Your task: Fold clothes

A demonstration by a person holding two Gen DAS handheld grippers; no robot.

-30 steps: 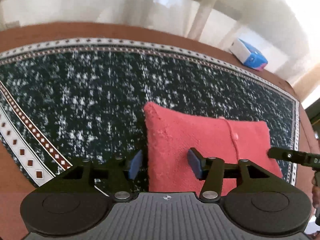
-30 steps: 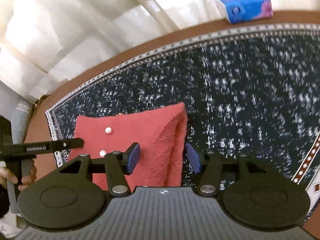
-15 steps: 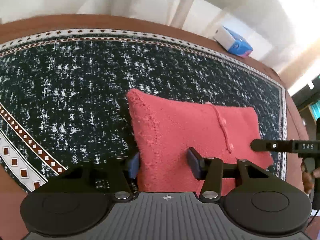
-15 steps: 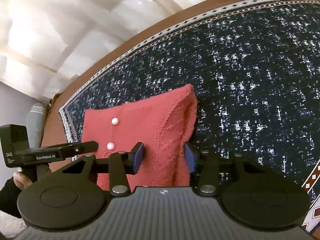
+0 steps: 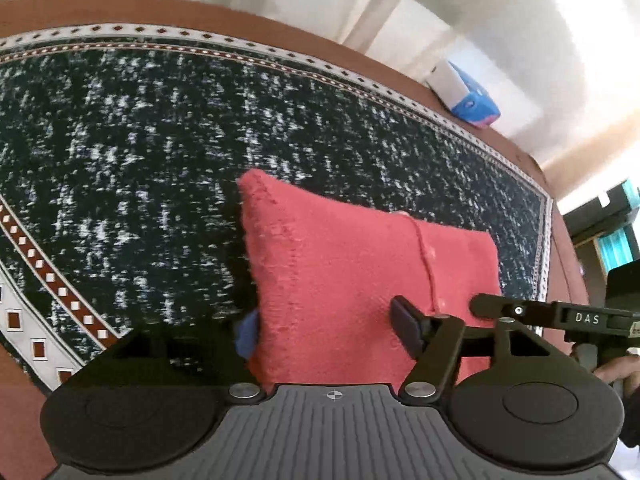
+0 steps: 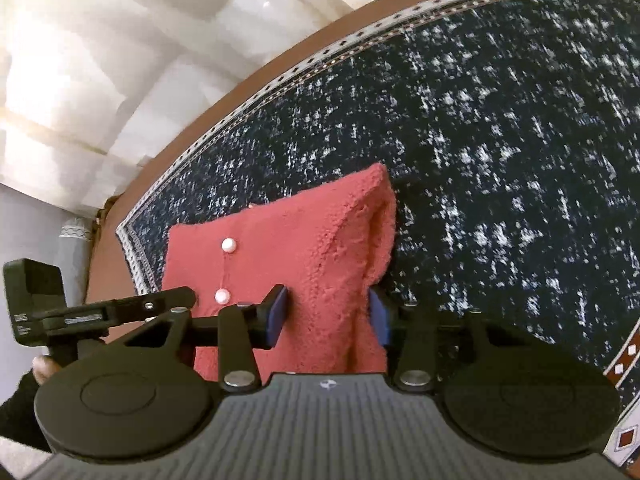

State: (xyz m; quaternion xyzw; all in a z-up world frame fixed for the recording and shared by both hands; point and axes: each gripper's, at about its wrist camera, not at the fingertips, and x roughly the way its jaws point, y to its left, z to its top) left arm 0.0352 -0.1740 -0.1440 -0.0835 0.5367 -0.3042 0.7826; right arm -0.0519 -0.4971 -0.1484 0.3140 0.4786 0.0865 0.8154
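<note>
Since a second ago both grippers have drawn closer to the folded coral-red knitted cardigan (image 5: 360, 280), which now fills more of the lower centre of each view. It lies on a dark white-flecked tablecloth with a patterned border (image 5: 140, 152). Fingers of the left gripper (image 5: 326, 330) stand apart, straddling the garment's left edge without pinching it. Fingers of the right gripper (image 6: 326, 312) straddle its thick right fold, pads touching the knit. At upper right sits a blue tissue box (image 5: 464, 98).

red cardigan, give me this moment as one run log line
step: fold | red cardigan: folded, on patterned tablecloth | left gripper: straddles near-left edge | right gripper: straddles near-right edge | grip: unclear
</note>
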